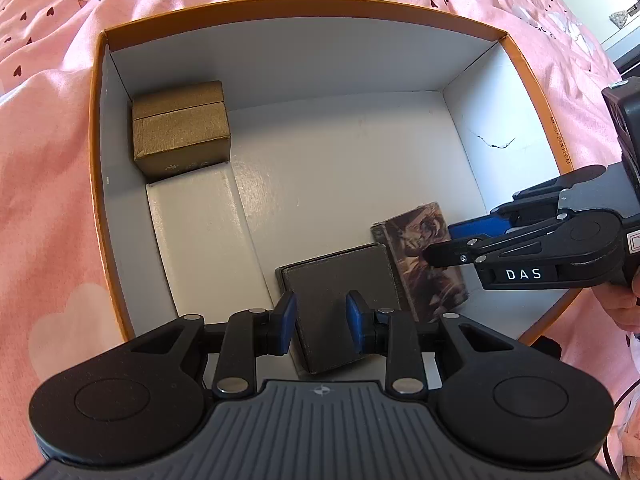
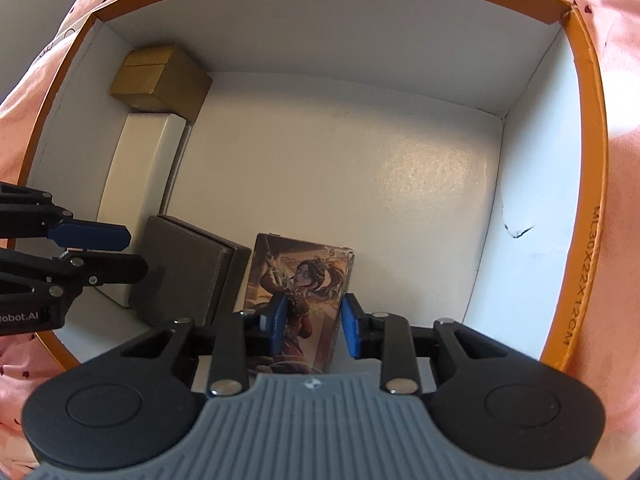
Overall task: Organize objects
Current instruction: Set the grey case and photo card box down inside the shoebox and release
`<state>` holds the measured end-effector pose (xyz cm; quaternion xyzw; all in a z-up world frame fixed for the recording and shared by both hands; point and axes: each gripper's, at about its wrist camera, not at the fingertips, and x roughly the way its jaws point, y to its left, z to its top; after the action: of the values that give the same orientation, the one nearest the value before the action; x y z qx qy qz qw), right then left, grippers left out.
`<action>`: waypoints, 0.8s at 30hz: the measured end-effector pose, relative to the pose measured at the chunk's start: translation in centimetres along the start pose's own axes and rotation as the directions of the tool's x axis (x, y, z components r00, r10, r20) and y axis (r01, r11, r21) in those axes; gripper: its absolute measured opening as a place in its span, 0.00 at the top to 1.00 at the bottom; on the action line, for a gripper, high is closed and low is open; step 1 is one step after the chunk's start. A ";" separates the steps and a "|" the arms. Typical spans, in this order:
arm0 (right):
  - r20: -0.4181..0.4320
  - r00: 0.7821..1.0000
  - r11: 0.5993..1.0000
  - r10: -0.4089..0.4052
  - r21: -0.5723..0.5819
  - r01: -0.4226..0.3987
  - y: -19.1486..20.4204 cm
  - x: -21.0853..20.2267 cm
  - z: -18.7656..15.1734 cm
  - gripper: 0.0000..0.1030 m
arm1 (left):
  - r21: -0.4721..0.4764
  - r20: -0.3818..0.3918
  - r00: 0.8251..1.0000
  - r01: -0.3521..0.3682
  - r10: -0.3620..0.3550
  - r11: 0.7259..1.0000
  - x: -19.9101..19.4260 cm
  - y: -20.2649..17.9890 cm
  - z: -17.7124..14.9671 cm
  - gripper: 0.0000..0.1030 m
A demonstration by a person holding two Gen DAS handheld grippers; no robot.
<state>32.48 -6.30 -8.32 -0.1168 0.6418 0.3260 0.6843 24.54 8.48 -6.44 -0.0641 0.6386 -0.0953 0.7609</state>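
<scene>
I have both grippers pointed down into the orange-rimmed white cardboard box on the pink bedspread. My left gripper hangs over the flat dark grey box, jaws slightly apart and gripping nothing. My right gripper straddles the illustrated card pack beside it; I cannot tell whether its jaws press it. I'd close squarely on the pack's edges and keep it flush with the grey box.
</scene>
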 end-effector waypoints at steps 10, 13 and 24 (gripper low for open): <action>0.005 0.999 0.998 0.046 -0.034 -0.046 0.9 0.3 -0.1 0.82 | 0.004 -0.006 1.000 -0.013 0.013 1.000 1.3 -0.4 0.4 0.67; 0.005 0.999 0.999 0.050 -0.019 -0.050 0.8 0.2 -0.1 0.82 | 0.009 0.001 1.000 -0.019 0.019 1.000 1.5 -0.7 0.4 0.67; 0.216 0.975 0.995 0.046 -0.100 -0.025 2.6 -5.7 -3.0 0.78 | 0.062 0.180 0.982 0.040 -0.051 0.997 -4.2 -2.4 -2.8 0.67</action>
<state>28.74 -7.68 -2.66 -0.1020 0.5484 0.3796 0.7381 20.93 7.22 -2.37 -0.0650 0.5619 -0.1249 0.8151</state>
